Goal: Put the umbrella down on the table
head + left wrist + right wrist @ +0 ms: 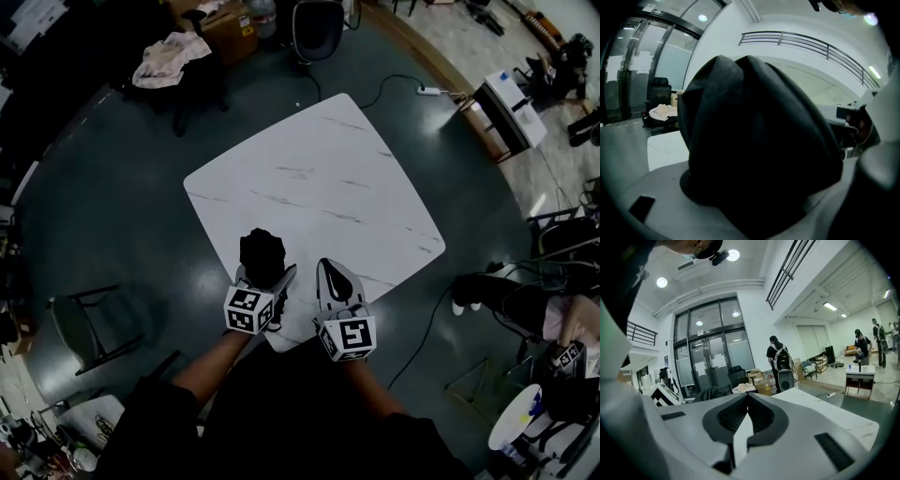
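The umbrella [262, 255], a folded black bundle of cloth, sits low in the head view, left of centre, clamped in the left gripper [267, 279]. In the left gripper view its dark folds [754, 140] fill nearly the whole frame between the grey jaws, which press on it from either side. It hangs over the near corner of the white marble table [319, 178], and no view shows whether its underside touches the top or is above it. The right gripper [330, 272] is just beside it, to its right in the head view. In the right gripper view its jaws are together [748, 401] with nothing between them. The main risk appears to be position: the bundle is over the corner nearest the person rather than the broad bare middle higher in the frame. If it were let go here, a soft, rounded bundle could roll or slump off the edge to the dark floor. Height is a second concern, since the cloth blocks the left gripper's own view of the surface below. A release made too high would probably drop it with a bounce, and one pushed too low could jam the jaws into the top. The loose folds may also catch on the jaw pads as they open and drag the umbrella back toward the edge. The neighbouring gripper stands close enough to nudge it sideways.
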The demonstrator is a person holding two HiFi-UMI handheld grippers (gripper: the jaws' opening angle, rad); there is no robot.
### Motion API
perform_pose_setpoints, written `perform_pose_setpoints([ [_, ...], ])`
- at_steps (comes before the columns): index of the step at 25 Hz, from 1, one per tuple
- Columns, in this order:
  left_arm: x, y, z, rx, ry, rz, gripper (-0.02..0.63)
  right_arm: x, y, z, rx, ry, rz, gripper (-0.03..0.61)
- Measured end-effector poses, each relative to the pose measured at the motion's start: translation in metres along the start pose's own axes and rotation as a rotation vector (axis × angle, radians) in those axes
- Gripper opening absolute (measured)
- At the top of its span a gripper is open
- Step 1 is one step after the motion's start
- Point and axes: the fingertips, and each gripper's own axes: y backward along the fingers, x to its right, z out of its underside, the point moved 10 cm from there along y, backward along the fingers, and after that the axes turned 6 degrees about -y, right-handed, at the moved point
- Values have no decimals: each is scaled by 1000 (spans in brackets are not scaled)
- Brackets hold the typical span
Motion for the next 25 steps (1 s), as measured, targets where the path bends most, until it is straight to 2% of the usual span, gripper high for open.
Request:
perform_pose_setpoints([
  [2, -8, -22, 6, -72, -5, 17, 362, 8, -12, -1, -9, 8, -6, 15],
  [5, -21, -54, 16, -197, 38, 47, 362, 23, -24, 3, -34, 2, -7, 15],
  [8, -29, -78, 26, -280, 16, 58, 364, 37, -34, 4, -61, 4, -8, 15],
  [11, -38, -92, 35, -323, 4, 43, 363, 46, -44, 3, -74, 16, -19, 15],
  [16, -52, -118, 45, -372, 77, -3, 364, 60, -59, 1, -105, 15, -18, 15],
  [25, -67, -153, 65, -455, 127, -70, 365, 79, -71, 0, -128, 16, -28, 15],
])
